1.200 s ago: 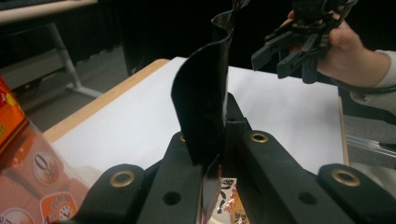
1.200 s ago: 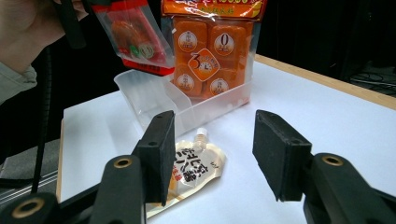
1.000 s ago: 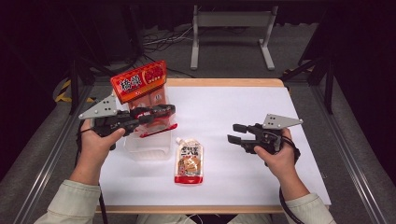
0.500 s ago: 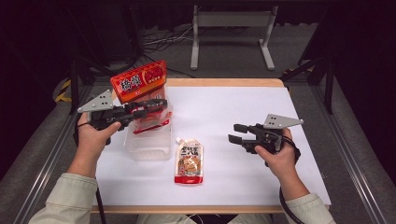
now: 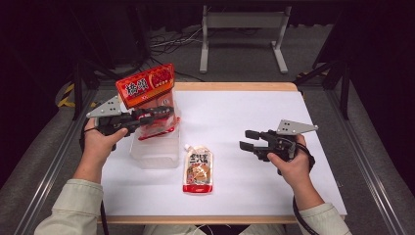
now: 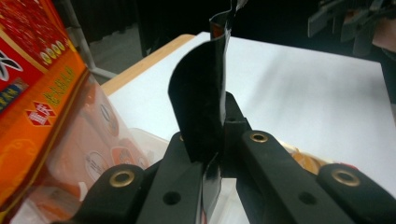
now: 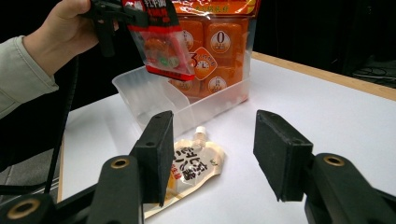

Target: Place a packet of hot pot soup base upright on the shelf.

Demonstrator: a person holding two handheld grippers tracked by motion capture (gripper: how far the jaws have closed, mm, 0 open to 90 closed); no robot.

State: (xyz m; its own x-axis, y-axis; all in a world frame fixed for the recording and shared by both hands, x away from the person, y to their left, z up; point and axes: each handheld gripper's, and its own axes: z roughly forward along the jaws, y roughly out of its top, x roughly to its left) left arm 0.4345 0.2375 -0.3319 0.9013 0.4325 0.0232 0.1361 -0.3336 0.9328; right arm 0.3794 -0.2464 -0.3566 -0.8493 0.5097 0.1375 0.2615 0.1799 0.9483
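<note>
Left gripper view: left gripper [image 6: 212,154] is pinching a small snack packet [image 5: 159,125] by its thin top edge; probably light and floppy. Right gripper [image 7: 212,154] is hanging wide open w/ nothing in it.

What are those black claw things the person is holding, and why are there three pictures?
They are hand-held grippers: claws a person squeezes. One camera looks down from above; a small camera rides on each gripper and looks along its jaws. On the white table stands a clear plastic bin with a big orange snack bag standing in it. A spouted pouch lies flat beside the bin. The left gripper pinches a small red packet above the bin. The right gripper is open and holds nothing.
</note>
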